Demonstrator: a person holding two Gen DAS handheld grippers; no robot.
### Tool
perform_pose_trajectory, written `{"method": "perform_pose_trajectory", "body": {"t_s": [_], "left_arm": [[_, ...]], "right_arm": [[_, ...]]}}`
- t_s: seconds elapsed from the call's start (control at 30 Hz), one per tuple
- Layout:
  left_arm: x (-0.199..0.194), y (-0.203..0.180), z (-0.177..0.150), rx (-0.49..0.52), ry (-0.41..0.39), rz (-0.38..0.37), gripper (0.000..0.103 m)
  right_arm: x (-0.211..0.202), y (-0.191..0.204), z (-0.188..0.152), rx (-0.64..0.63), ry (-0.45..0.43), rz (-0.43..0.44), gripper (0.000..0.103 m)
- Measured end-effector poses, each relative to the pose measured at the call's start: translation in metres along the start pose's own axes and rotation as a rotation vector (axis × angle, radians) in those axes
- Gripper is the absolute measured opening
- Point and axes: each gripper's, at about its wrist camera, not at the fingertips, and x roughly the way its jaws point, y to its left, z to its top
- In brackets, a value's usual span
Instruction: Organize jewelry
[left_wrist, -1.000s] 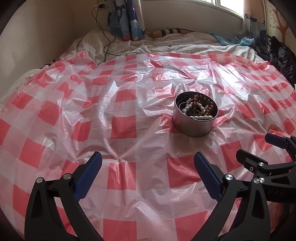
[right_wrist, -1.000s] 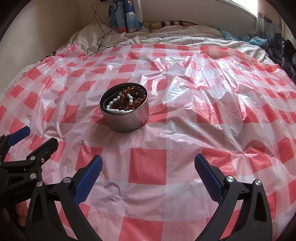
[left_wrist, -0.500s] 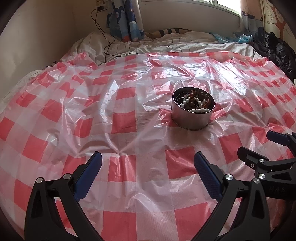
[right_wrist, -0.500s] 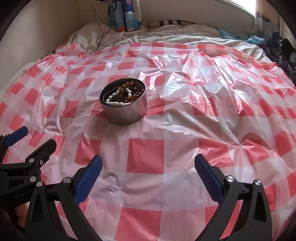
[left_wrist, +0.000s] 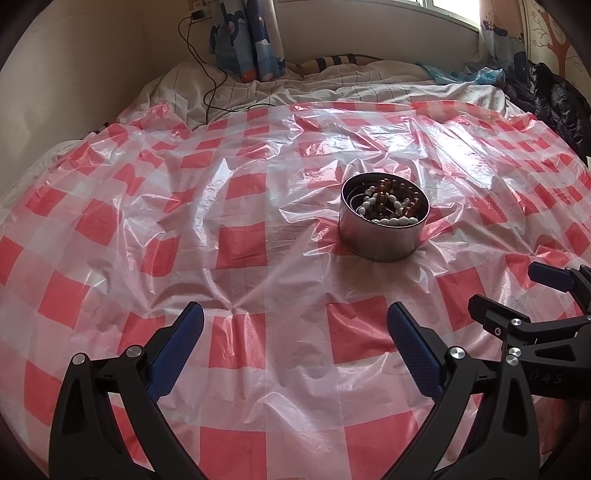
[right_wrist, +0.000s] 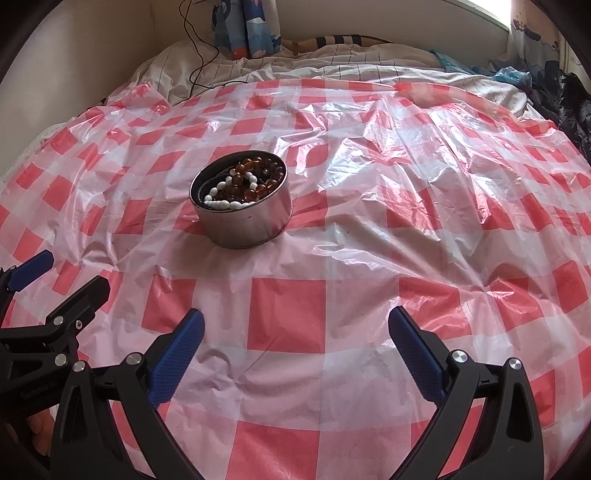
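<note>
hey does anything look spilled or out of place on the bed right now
Nothing spilled. The beads lie tangled inside the upright tin, none on the checked sheet. The sheet is only wrinkled. Both grippers, left and right, are open and empty.

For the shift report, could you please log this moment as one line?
left gripper: open, empty | right gripper: open, empty | round tin: holds white and amber beads | plastic sheet: wrinkled

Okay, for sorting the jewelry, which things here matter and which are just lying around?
For the job: round metal tin; white bead string; amber bead string; left gripper; right gripper.
Lying about: checked plastic sheet; black cable; dark jacket.
</note>
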Motion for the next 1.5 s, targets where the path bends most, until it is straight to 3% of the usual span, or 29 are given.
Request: {"method": "perform_pose_trajectory", "body": {"t_s": [0.97, 1.5], "left_arm": [[0.017, -0.006, 0.000, 0.010, 0.019, -0.004, 0.095], [0.036, -0.005, -0.003, 0.017, 0.075, -0.007, 0.095]], "right_arm": [[0.011, -0.003, 0.003, -0.004, 0.004, -0.018, 0.095], [0.018, -0.001, 0.004, -0.013, 0.010, -0.027, 0.095]]}}
